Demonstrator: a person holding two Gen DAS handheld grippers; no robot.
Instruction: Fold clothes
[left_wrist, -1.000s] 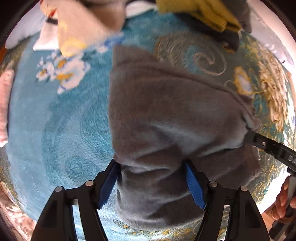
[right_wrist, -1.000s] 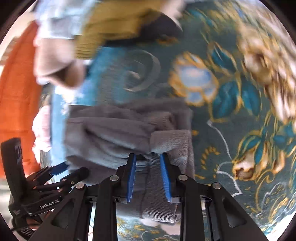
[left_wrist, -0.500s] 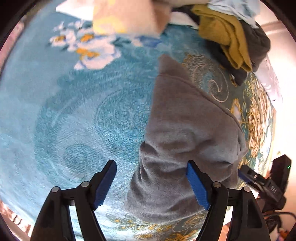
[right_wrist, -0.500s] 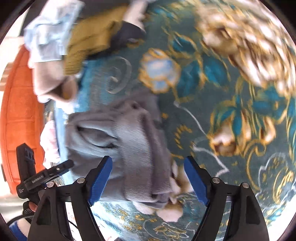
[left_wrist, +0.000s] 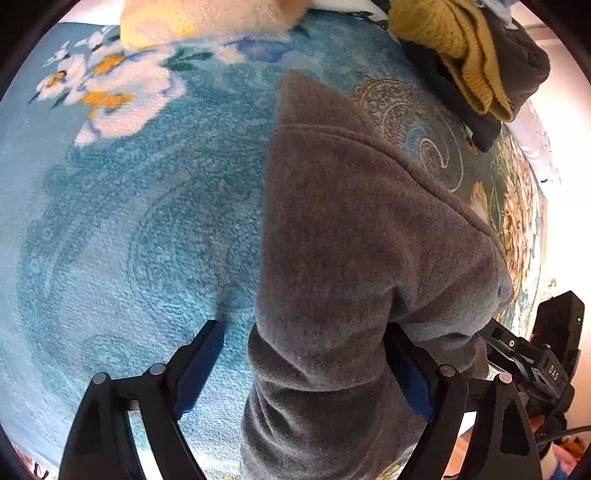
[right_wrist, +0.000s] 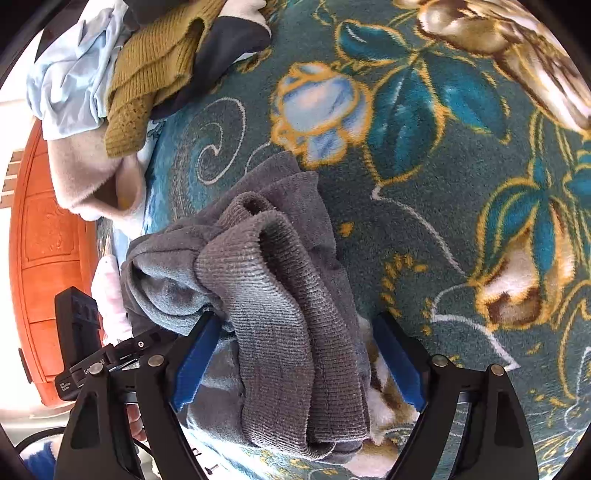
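A grey fleece garment (left_wrist: 354, 236) lies folded in a narrow strip on the teal flowered blanket (left_wrist: 129, 229). My left gripper (left_wrist: 306, 369) is open, its blue pads either side of the garment's near end, not gripping it. In the right wrist view the same garment (right_wrist: 266, 295) shows its ribbed cuff bunched on top. My right gripper (right_wrist: 295, 362) is open, its jaws wide around the cuff end. The right gripper's body (left_wrist: 535, 362) shows at the right edge of the left wrist view.
A pile of clothes lies at the far end: a mustard knit (left_wrist: 454, 44), a dark garment (left_wrist: 517, 74), a light blue one (right_wrist: 74, 74) and a pale pink fleece (right_wrist: 85, 177). An orange wooden panel (right_wrist: 48, 258) stands at the left. The left gripper's body (right_wrist: 81, 343) is beside the garment.
Both grippers have opened and let go of the grey garment, which now rests on the blanket. The left wrist view has drawn closer to the garment.
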